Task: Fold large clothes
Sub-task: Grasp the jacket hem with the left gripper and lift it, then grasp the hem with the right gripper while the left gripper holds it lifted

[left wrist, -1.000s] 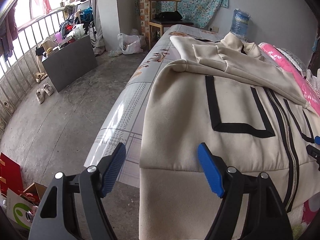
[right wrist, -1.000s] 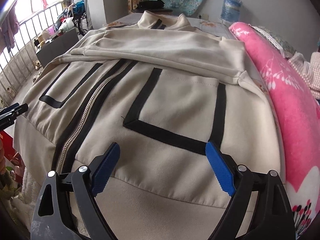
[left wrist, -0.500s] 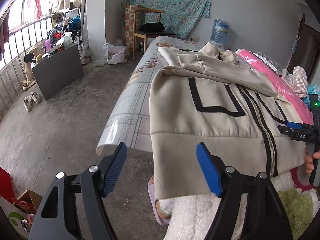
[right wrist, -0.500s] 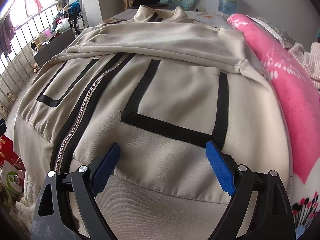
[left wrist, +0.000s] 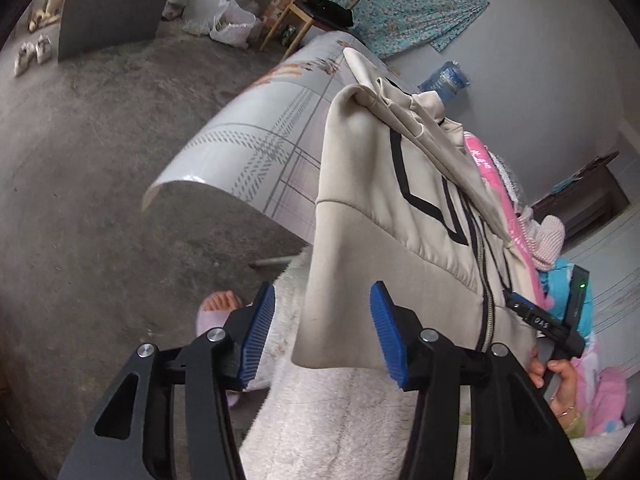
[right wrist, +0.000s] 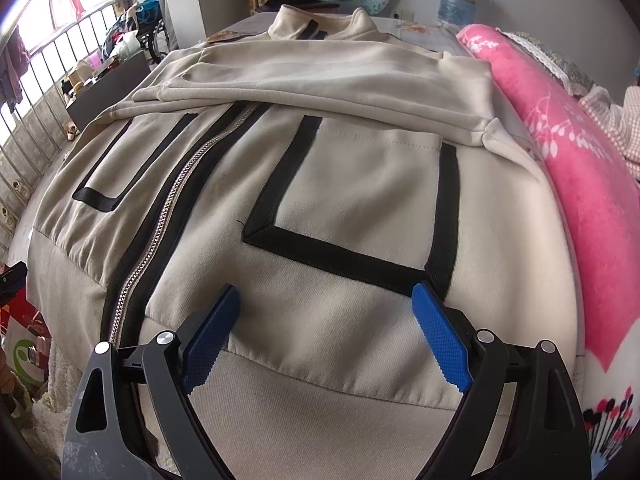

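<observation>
A beige zip jacket (right wrist: 320, 184) with black stripes lies front-up on the bed, its sleeves folded across the chest. In the left wrist view the jacket (left wrist: 360, 208) hangs over the bed's end. Its lower hem corner sits between the blue pads of my left gripper (left wrist: 324, 336). Those jaws are closing, with a gap still showing on the left pad's side. My right gripper (right wrist: 324, 332) stands wide open just over the hem band on the other side of the zip, gripping nothing.
A pink blanket (right wrist: 560, 152) runs along the jacket's right side. A patterned sheet (left wrist: 256, 152) covers the bed and a white fluffy blanket (left wrist: 340, 420) hangs below the hem. A person's foot in a slipper (left wrist: 218, 308) stands on the concrete floor. A chair (left wrist: 316, 4) is beyond.
My left gripper rolled, dropped and moved in on the jacket's hem corner, and its jaws narrowed around it. The right gripper stayed where it was, still open.
</observation>
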A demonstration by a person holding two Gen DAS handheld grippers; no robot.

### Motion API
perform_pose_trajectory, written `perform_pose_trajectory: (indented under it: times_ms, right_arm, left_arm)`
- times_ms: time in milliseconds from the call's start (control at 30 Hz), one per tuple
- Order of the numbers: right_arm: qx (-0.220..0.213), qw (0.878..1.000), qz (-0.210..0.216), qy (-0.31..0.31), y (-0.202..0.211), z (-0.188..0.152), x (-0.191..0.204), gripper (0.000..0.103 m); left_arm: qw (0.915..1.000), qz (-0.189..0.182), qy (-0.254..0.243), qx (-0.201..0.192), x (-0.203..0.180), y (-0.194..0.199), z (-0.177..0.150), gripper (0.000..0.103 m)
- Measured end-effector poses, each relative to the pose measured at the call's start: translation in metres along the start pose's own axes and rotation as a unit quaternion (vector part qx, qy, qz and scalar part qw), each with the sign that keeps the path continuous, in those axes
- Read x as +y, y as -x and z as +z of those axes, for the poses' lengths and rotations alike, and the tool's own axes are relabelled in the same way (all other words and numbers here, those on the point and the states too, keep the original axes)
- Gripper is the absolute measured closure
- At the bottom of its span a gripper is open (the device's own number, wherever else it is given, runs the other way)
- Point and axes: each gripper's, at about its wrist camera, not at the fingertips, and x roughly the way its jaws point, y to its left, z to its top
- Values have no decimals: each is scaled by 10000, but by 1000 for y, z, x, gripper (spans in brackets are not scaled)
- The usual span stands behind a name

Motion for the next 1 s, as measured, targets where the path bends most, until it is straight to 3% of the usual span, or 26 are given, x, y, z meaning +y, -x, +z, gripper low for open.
perform_pose_trajectory:
  times_ms: [200, 267, 433, 567, 633, 733, 800, 933, 1000]
  right_arm:
    - [30, 10000, -16, -10, -1, 1, 0, 19]
    - [44, 10000, -22, -11, -1, 1, 1, 19]
    - [47, 10000, -26, -6, -1, 2, 0, 19]
    - [47, 10000, -24, -9, -1, 2, 1, 18]
    - [46, 10000, -27, -12, -1, 1, 1, 18]
    - [46, 10000, -27, -13, -1, 2, 1, 18]
    - [35, 10000, -22, -14, -1, 1, 1, 18]
    - [10, 10000, -9, -2, 0, 0, 0, 18]
    - [6, 10000, 11, -16, 2, -1, -1, 19]
  left_arm:
    - [9986, -375, 202, 321, 3, -26, 3, 56]
    - [9982, -468, 47, 360, -5, -27, 2, 63]
    - [9968, -567, -545, 152, -29, -11, -2, 68]
    - [9958, -616, -679, -14, -37, -5, 2, 68]
    - [9967, -495, -643, -17, -40, -9, 6, 68]
    - [9966, -379, -710, -166, -48, -8, 9, 79]
    - [9953, -323, -881, -241, -54, -5, 10, 80]
    - [9903, 649, -1226, 29, -66, -21, 10, 87]
    - [9888, 835, -1233, 90, -67, -25, 11, 89]
